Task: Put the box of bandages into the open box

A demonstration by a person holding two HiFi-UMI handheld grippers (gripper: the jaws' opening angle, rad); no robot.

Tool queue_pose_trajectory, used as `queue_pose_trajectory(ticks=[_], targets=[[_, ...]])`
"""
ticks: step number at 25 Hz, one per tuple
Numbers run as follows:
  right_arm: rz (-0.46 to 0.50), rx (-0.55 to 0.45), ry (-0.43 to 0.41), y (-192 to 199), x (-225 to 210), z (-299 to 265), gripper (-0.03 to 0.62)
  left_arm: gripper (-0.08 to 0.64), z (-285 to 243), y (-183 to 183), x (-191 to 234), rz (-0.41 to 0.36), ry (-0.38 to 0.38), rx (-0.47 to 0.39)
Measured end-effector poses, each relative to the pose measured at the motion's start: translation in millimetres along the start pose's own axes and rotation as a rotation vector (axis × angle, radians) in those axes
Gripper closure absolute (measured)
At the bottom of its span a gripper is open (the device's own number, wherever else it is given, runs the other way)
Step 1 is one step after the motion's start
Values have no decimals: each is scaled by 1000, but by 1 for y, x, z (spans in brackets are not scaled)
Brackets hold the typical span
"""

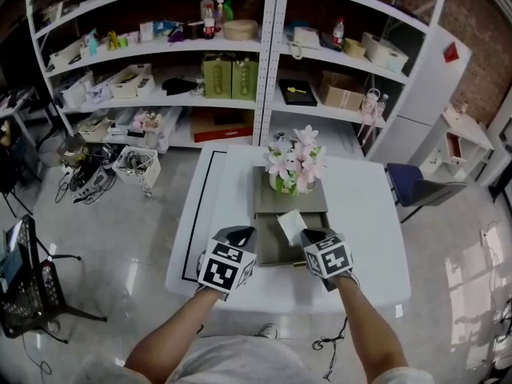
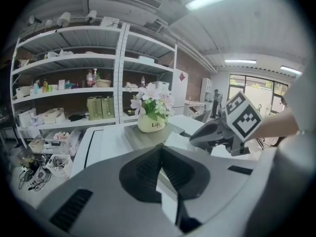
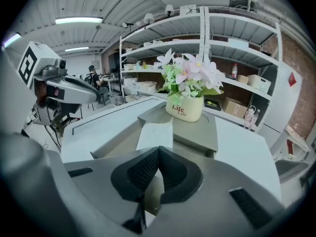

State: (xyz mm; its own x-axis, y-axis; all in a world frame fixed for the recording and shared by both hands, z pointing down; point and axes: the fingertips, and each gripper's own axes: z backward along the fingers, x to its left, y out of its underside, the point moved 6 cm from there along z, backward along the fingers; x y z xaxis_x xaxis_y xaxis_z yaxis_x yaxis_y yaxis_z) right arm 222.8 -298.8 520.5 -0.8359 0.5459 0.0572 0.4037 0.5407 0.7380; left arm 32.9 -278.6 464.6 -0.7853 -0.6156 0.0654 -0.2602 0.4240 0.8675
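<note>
A white box of bandages [image 1: 292, 224] leans tilted inside the open grey box [image 1: 264, 253] on the white table [image 1: 368, 238]. In the right gripper view the same white box [image 3: 155, 135] lies in the grey box [image 3: 111, 143] just beyond my jaws. My left gripper [image 1: 240, 233] is at the open box's near-left corner. Near the bandage box, my right gripper [image 1: 309, 235] is at the near-right edge. The jaws of both the left gripper [image 2: 160, 149] and the right gripper [image 3: 158, 151] are shut and hold nothing.
A pot of pink flowers [image 1: 294, 169] stands on the grey lid behind the open part. White shelving [image 1: 272, 62] full of items fills the back. A blue chair [image 1: 424, 189] is at the table's right. A wire basket [image 1: 136, 165] and cables lie on the floor at left.
</note>
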Motion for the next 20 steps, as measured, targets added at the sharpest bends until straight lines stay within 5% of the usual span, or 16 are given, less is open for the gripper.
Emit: queue_pose_trajectory(ticks=[20], targets=[[192, 208, -57, 16, 5, -43, 586, 557, 8, 3, 8, 7, -36, -5]])
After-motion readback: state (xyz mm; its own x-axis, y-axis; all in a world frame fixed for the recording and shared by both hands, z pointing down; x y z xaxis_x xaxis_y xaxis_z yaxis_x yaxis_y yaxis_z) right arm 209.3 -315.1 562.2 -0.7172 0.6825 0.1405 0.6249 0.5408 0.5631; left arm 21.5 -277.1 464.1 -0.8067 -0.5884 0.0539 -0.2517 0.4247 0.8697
